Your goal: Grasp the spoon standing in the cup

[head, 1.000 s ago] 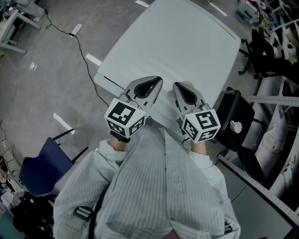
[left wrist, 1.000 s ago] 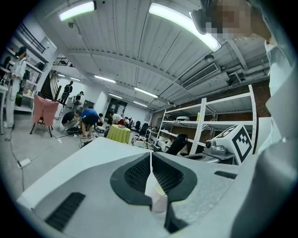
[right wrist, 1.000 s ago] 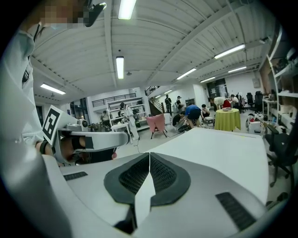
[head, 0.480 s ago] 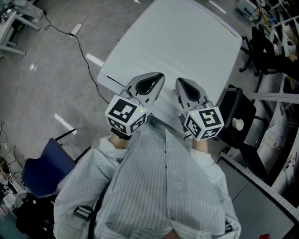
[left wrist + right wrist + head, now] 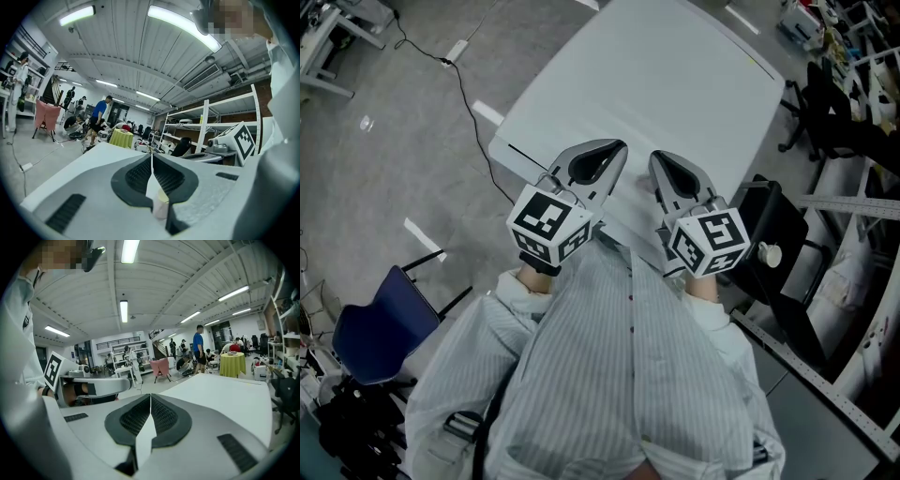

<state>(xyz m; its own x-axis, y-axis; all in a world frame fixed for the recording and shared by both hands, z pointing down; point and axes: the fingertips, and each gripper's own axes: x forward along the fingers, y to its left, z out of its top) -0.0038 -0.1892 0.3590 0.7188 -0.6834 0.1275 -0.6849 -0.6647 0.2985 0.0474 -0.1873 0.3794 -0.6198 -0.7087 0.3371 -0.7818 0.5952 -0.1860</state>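
No cup and no spoon show in any view. In the head view my left gripper (image 5: pixel 613 148) and right gripper (image 5: pixel 660 159) are held side by side close to the person's striped shirt, tips pointing out over the near edge of the white table (image 5: pixel 675 84). The left gripper (image 5: pixel 151 155) is shut, its dark ribbed pads meeting in a thin line with nothing between them. The right gripper (image 5: pixel 150 397) is shut the same way and holds nothing. The tabletop looks bare where it shows.
A blue chair (image 5: pixel 380 328) stands at the lower left and a black office chair (image 5: pixel 778 234) at the table's right. A cable (image 5: pixel 469 103) runs over the grey floor. Metal shelving (image 5: pixel 862 206) lines the right. Far off are people and a yellow-green covered table (image 5: pixel 233 364).
Both grippers stay shut and keep their place by the chest. Only the head view has shifted slightly.
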